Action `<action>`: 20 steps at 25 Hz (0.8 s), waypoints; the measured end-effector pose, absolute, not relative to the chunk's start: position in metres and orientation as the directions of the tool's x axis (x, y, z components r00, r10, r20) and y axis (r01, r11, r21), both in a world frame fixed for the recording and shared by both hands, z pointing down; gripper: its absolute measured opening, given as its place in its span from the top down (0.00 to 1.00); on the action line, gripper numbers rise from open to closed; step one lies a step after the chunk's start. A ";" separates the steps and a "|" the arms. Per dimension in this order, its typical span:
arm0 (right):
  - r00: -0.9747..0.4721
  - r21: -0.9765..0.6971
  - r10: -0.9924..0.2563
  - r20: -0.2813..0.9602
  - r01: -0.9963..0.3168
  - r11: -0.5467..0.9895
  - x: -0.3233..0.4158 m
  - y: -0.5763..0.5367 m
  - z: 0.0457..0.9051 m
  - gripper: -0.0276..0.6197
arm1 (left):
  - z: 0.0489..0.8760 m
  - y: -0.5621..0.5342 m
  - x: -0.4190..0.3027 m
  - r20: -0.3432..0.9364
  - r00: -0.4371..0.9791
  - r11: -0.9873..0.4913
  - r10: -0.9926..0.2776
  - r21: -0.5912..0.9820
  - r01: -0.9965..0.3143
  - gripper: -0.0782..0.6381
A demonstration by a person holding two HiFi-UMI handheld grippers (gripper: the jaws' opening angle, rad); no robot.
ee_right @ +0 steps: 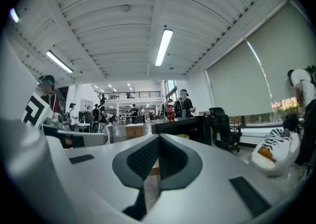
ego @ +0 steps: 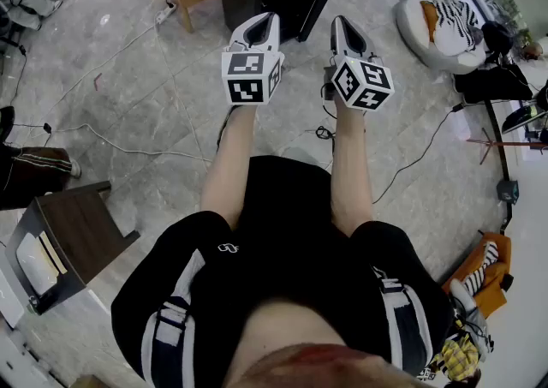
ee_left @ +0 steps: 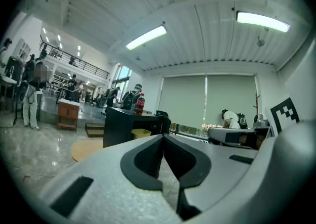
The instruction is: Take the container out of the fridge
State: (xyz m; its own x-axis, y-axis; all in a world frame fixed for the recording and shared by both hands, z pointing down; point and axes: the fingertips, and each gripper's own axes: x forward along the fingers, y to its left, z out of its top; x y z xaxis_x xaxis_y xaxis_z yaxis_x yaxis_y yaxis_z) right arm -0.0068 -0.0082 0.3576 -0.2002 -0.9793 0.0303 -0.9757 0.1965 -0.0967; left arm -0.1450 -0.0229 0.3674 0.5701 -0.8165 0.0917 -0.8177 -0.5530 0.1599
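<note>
No container and no fridge show in any of the 3 views, so the task's thing is out of sight and where it sits cannot be told. Nearest to hand, the left tongs (ego: 267,20) have their jaws pressed together with nothing between them. The right tongs (ego: 340,23) are the same: closed tip to tip, empty. The 2 are held out side by side, near each other, above the grey marble floor (ego: 145,95).

My read is that the step in hand is finding and reaching the fridge. To do it well, turn until the door shows, then part 1 pair of jaws before meeting the handle and leave the other pair free for the container.

Ahead stands a black desk (ee_left: 121,126) with a red-labelled bottle (ee_left: 140,104) upright on top and a yellow tub (ee_left: 140,133) tucked in an opening of it. What that tub holds is too small to tell. The desk's far side is hidden, and the head view cuts it off at the top edge.
</note>
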 end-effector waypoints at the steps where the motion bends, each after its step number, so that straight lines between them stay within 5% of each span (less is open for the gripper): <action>1: -0.198 -0.091 -0.980 0.035 -0.977 0.194 -0.005 -0.010 0.358 0.94 | 0.368 -0.024 -0.143 0.094 0.570 -0.553 -0.816 0.162 -0.818 0.88; 20: -0.147 -0.089 -0.983 0.111 -0.987 0.138 0.022 -0.024 0.387 0.94 | 0.402 -0.060 -0.132 0.165 0.557 -0.515 -0.814 0.237 -0.824 0.88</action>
